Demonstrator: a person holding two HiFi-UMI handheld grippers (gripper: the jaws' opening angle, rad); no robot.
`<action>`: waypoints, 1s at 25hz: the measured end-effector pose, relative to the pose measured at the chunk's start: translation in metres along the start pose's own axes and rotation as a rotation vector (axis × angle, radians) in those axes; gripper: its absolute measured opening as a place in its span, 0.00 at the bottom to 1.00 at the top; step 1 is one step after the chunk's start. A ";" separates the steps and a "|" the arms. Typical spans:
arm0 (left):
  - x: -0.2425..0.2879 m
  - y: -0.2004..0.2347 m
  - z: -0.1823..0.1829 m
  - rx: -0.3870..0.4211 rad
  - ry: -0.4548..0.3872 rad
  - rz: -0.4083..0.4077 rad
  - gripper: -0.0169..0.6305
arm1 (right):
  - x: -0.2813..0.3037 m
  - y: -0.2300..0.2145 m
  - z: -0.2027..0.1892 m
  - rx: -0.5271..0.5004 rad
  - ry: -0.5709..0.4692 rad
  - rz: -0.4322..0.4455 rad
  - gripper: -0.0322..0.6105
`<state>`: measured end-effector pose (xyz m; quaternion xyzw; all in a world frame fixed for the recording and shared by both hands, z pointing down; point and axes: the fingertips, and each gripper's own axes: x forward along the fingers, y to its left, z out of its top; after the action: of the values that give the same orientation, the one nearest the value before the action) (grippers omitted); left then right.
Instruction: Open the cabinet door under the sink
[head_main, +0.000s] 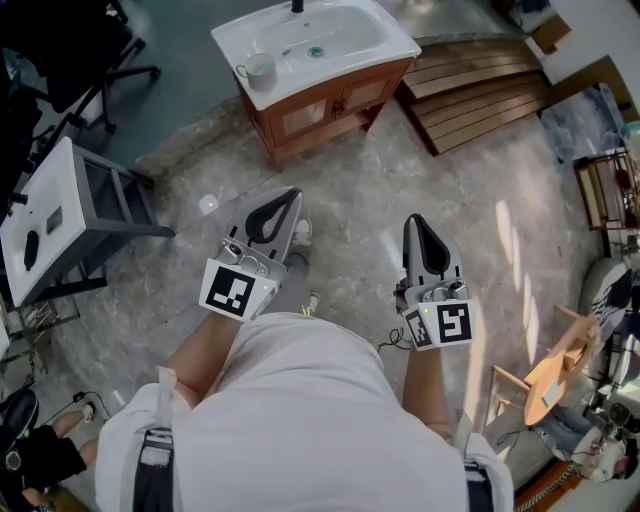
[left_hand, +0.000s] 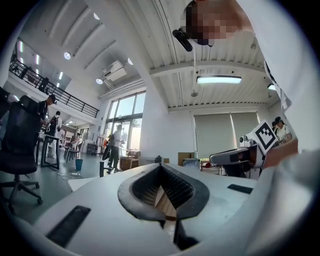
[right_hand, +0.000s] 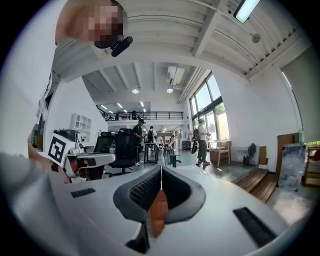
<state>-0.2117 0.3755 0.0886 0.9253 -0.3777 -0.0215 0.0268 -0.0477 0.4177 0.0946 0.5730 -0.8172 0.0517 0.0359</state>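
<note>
— From above, where's the cabinet?
— At the top of the head view. The wooden cabinet (head_main: 330, 108) stands on the stone floor (head_main: 400, 190) under the white sink (head_main: 240, 50), and both its doors (head_main: 300, 118) are shut. A cup (head_main: 261, 70) sits on the sink's front left corner. Wooden planks (head_main: 480, 90) lie just to the cabinet's right.
— And the grippers?
— Held out in front of the person's waist, side by side, both pointing toward the cabinet and short of it. The left gripper (head_main: 294, 191) reaches a bit further forward than the right gripper (head_main: 413, 218). Neither touches anything.
— What does the left gripper view give you?
— Its two jaws are together, tips meeting, with nothing caught between them. Beyond them is a big bright hall with tall windows (left_hand: 125, 117), and people (left_hand: 116, 147) stand far off. The right gripper's marker cube (left_hand: 265, 136) shows at the right edge.
— And the right gripper view?
— Much the same: jaws closed tip to tip, holding nothing. Black office chairs (right_hand: 117, 147) and more people are beyond, and the planks are low at the far right. The left gripper's own marker cube sits at the left edge.
— Anything between the pads at all?
— A brownish patch shows low in the hollow behind the tips. I can't tell what it is.
</note>
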 end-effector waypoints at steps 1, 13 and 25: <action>0.017 0.008 0.000 -0.004 -0.009 0.000 0.04 | 0.013 -0.012 0.003 -0.006 0.005 -0.005 0.10; 0.182 0.135 -0.001 -0.014 -0.008 -0.023 0.04 | 0.195 -0.098 0.039 -0.023 0.019 -0.018 0.10; 0.253 0.181 -0.018 -0.006 0.029 -0.054 0.04 | 0.251 -0.139 0.050 -0.027 0.034 -0.079 0.10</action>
<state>-0.1564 0.0702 0.1139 0.9354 -0.3519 -0.0097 0.0343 -0.0026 0.1301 0.0810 0.6034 -0.7937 0.0489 0.0596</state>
